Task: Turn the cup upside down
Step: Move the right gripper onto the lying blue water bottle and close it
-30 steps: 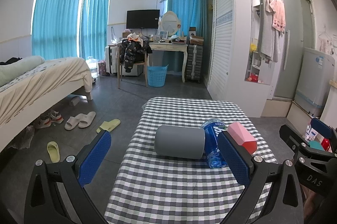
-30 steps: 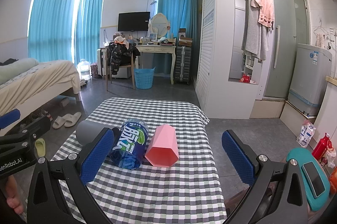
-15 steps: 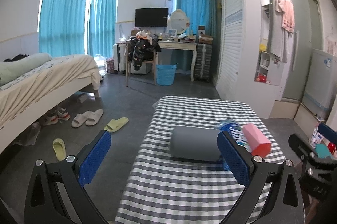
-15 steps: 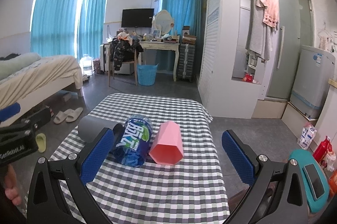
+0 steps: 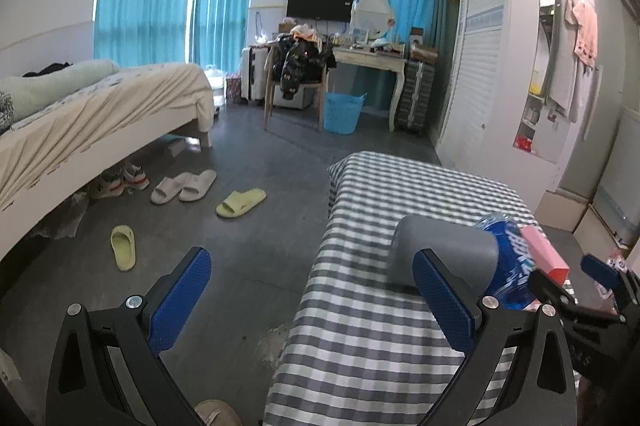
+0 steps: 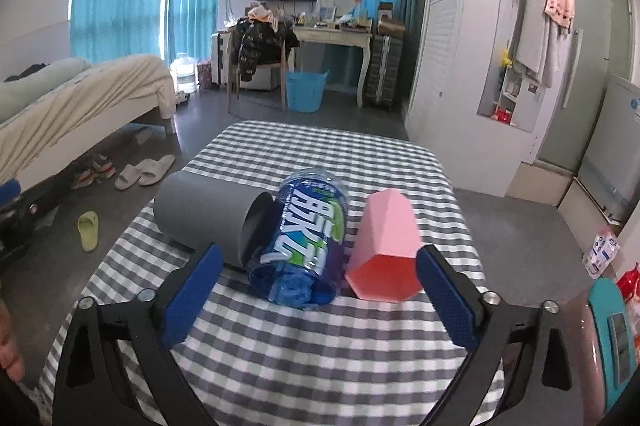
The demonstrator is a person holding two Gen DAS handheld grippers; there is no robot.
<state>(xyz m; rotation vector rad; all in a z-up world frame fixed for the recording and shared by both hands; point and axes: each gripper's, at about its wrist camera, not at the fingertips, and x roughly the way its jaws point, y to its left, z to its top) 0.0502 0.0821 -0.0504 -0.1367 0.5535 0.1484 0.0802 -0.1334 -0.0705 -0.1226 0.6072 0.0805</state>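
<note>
We are seeing three cups lying on their sides in a row across the checked table [image 6: 280, 354]: a grey cup [image 6: 204, 216] toward the left edge, a blue printed cup [image 6: 304, 238] in the middle, and a pink faceted cup [image 6: 386, 250] toward the right edge, all touching, mouths facing us.

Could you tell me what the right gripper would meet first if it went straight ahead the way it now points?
Probably the blue bottle, lying centred between the open right gripper fingers; the pink cup lies just right of that line. Depth is uncertain.
</note>
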